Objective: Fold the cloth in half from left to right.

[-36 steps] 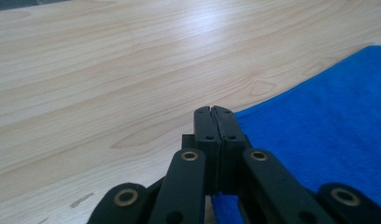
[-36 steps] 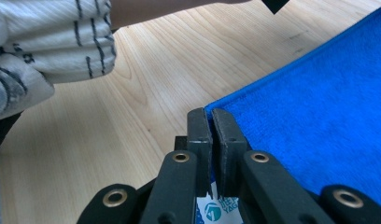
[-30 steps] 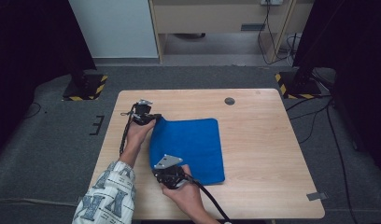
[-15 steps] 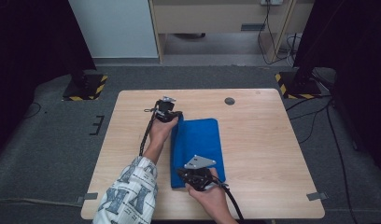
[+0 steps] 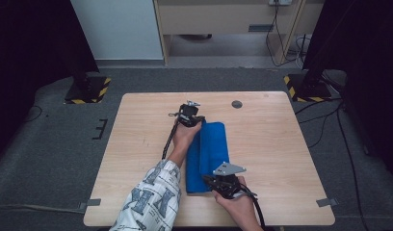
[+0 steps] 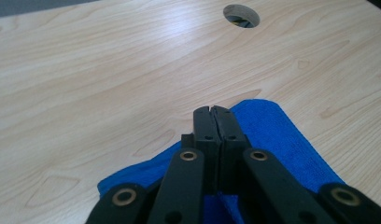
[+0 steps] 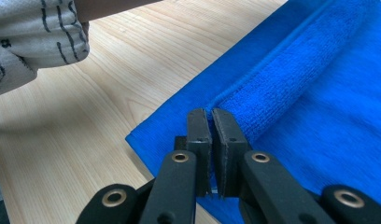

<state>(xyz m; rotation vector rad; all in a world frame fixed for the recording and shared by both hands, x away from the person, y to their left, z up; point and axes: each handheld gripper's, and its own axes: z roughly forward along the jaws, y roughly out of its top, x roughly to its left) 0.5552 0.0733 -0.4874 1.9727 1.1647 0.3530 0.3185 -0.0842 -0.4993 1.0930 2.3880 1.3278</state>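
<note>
A blue cloth (image 5: 211, 149) lies folded lengthwise in the middle of the wooden table (image 5: 281, 144). My left gripper (image 5: 197, 120) is at the cloth's far end, shut on its edge. In the left gripper view the jaws (image 6: 211, 112) are pressed together with the blue cloth (image 6: 272, 135) bunched under and behind them. My right gripper (image 5: 211, 182) is at the cloth's near end, shut on the edge there. The right gripper view shows its jaws (image 7: 209, 114) closed over the cloth (image 7: 328, 102), beside a raised fold running away from them.
A round cable hole (image 5: 237, 104) sits in the table beyond the cloth, also seen as a hole (image 6: 241, 15) ahead of the left jaws. The patterned sleeve (image 5: 151, 197) of the left arm crosses the table's near left. Striped stand bases (image 5: 86, 89) flank the table on the floor.
Both grippers have moved to the right across the table, drawing the cloth's left edge over with them. The cloth now looks much narrower than before.
</note>
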